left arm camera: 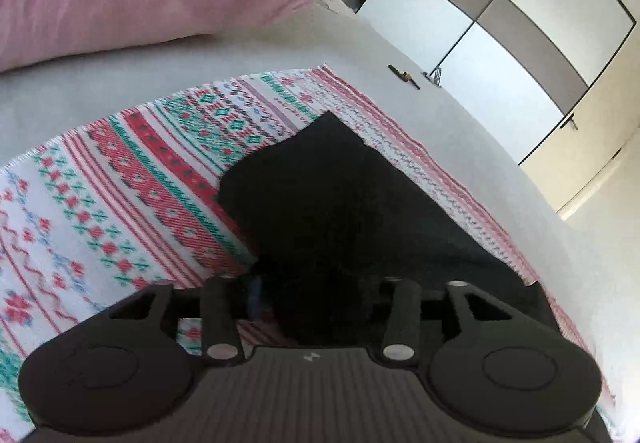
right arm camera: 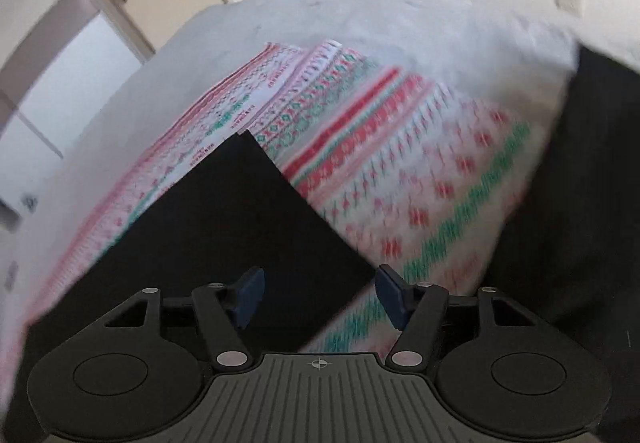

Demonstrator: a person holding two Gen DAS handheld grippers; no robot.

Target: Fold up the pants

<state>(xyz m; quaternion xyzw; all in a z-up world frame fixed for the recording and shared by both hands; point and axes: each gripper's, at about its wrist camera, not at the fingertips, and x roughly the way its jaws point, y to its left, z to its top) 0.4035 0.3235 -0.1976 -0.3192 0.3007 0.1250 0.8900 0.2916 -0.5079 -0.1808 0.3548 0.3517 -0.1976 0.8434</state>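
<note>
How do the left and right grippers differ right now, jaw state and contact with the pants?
The left gripper has black pants fabric bunched between its fingers and looks shut on it; the right gripper stands open, blue pads apart, gripping nothing. The left's pads are mostly hidden by cloth; the right's are plainly visible. Both are over the pants on the patterned blanket.

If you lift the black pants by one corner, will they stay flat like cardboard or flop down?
Probably flop. The black pants lie soft and flat on the patterned cloth, folded over themselves, which stiff things rarely do. They bunch up where the left gripper meets them, so they likely sag. They look light and unlikely to slide far on the woven cloth.
</note>
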